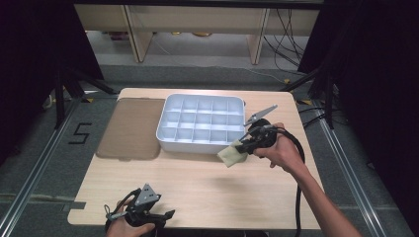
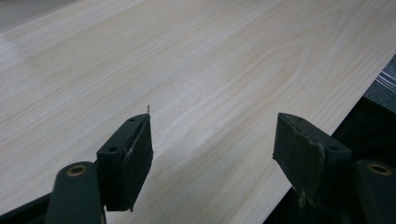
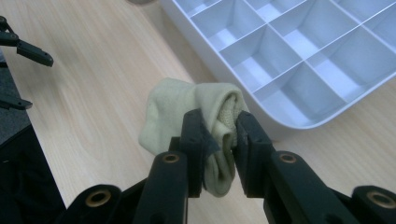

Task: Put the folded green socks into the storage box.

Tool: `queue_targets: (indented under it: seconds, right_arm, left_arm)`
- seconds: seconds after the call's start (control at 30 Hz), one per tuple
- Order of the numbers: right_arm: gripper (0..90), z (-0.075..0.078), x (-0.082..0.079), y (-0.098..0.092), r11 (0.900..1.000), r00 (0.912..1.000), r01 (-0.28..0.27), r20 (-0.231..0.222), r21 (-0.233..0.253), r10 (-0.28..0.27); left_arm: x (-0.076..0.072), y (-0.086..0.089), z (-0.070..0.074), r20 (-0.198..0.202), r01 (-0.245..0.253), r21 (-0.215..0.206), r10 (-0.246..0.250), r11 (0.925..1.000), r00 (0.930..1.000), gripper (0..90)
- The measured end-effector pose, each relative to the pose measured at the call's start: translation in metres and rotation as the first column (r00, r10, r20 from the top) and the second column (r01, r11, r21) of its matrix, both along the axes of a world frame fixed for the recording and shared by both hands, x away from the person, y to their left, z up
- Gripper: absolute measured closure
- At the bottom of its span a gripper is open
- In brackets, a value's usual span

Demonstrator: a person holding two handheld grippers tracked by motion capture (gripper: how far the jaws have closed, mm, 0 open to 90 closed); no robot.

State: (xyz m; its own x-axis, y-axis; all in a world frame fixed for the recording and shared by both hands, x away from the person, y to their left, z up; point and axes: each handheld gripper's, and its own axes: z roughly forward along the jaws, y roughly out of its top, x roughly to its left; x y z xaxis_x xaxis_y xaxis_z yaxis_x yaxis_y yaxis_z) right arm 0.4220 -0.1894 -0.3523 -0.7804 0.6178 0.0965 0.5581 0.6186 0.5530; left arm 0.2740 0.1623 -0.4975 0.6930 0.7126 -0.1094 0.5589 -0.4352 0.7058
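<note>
My right gripper (image 1: 242,144) (image 3: 219,135) is shut on a pale yellow-green rolled sock (image 1: 232,154) (image 3: 196,126), holding it just off the near right corner of a white compartment tray (image 1: 170,136) (image 3: 280,119). The tray's cells look empty. My left gripper (image 1: 165,216) (image 2: 212,144) rests at the table's near left edge, jaws wide open over bare wood with nothing between them.
A brown flat lid or mat (image 1: 131,128) lies left of the tray on the light wooden table (image 1: 207,187). Black curtains flank the table, and wooden furniture legs and cables stand behind it on the floor.
</note>
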Motion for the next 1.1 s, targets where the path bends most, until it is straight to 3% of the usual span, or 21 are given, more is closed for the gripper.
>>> queue_targets:
  seconds: [0.07, 0.1, 0.13, 0.23, 0.33, 0.57, 0.63, 0.7, 0.73, 0.87, 0.93, 1.1]
  right_arm:
    - [75.5, 0.005, 0.004, -0.002, 1.000, 0.9998, 0.001, 0.018, 0.000, -0.001]
    - [75.5, 0.007, 0.005, -0.002, 1.000, 0.9998, 0.020, 0.005, -0.013, -0.020]
    - [75.6, 0.008, 0.008, -0.003, 1.000, 0.9997, 0.002, 0.024, -0.007, -0.002]
    - [75.5, 0.014, 0.013, -0.005, 1.000, 0.9996, 0.021, 0.018, -0.019, -0.020]
    - [75.5, 0.018, 0.018, -0.006, 0.999, 0.9994, 0.029, 0.022, -0.028, -0.028]
    - [75.5, 0.021, 0.032, -0.007, 0.997, 0.9986, 0.036, 0.040, -0.068, -0.034]
    - [75.5, 0.022, 0.035, -0.005, 0.995, 0.9986, 0.049, 0.026, -0.083, -0.047]
    - [75.5, 0.023, 0.040, -0.005, 0.992, 0.9978, 0.050, 0.049, -0.112, -0.045]
    - [75.5, 0.023, 0.041, -0.004, 0.991, 0.9970, 0.075, 0.028, -0.115, -0.072]
    - [75.5, 0.023, 0.050, -0.002, 0.988, 0.9971, 0.066, 0.048, -0.138, -0.059]
    - [75.5, 0.023, 0.054, 0.001, 0.982, 0.9962, 0.085, 0.035, -0.170, -0.080]
    - [75.5, 0.019, 0.063, 0.007, 0.977, 0.9962, 0.083, 0.042, -0.198, -0.076]
  left_arm:
    - [0.000, 0.000, 0.000, 0.000, 0.006, 0.002, -0.006, 1.0000, 1.0000, 27.5]
    - [0.000, 0.000, 0.000, 0.000, 0.003, 0.004, -0.003, 1.0000, 1.0000, 27.5]
    - [0.000, 0.000, 0.000, 0.001, 0.002, 0.000, -0.002, 1.0000, 1.0000, 27.5]
    - [0.000, 0.000, -0.001, -0.001, 0.000, -0.009, 0.000, 1.0000, 1.0000, 27.4]
    - [0.001, 0.001, -0.001, 0.010, 0.013, 0.014, -0.013, 0.9998, 0.9999, 27.4]
    - [0.000, -0.002, -0.002, 0.001, 0.005, 0.019, -0.005, 0.9998, 1.0000, 27.5]
    - [-0.001, -0.002, -0.002, 0.000, 0.007, 0.018, -0.007, 0.9998, 1.0000, 27.5]
    - [-0.001, -0.002, -0.002, -0.001, 0.008, 0.022, -0.008, 0.9997, 1.0000, 27.5]
    - [-0.001, -0.002, -0.003, -0.001, 0.008, 0.020, -0.008, 0.9998, 1.0000, 27.5]
    - [-0.001, -0.002, -0.002, -0.001, 0.014, 0.023, -0.014, 0.9996, 0.9999, 27.6]
    - [-0.001, -0.002, -0.002, 0.001, 0.016, 0.024, -0.016, 0.9996, 0.9999, 27.6]
    - [-0.002, -0.002, -0.002, -0.003, 0.020, 0.016, -0.020, 0.9997, 0.9998, 27.6]
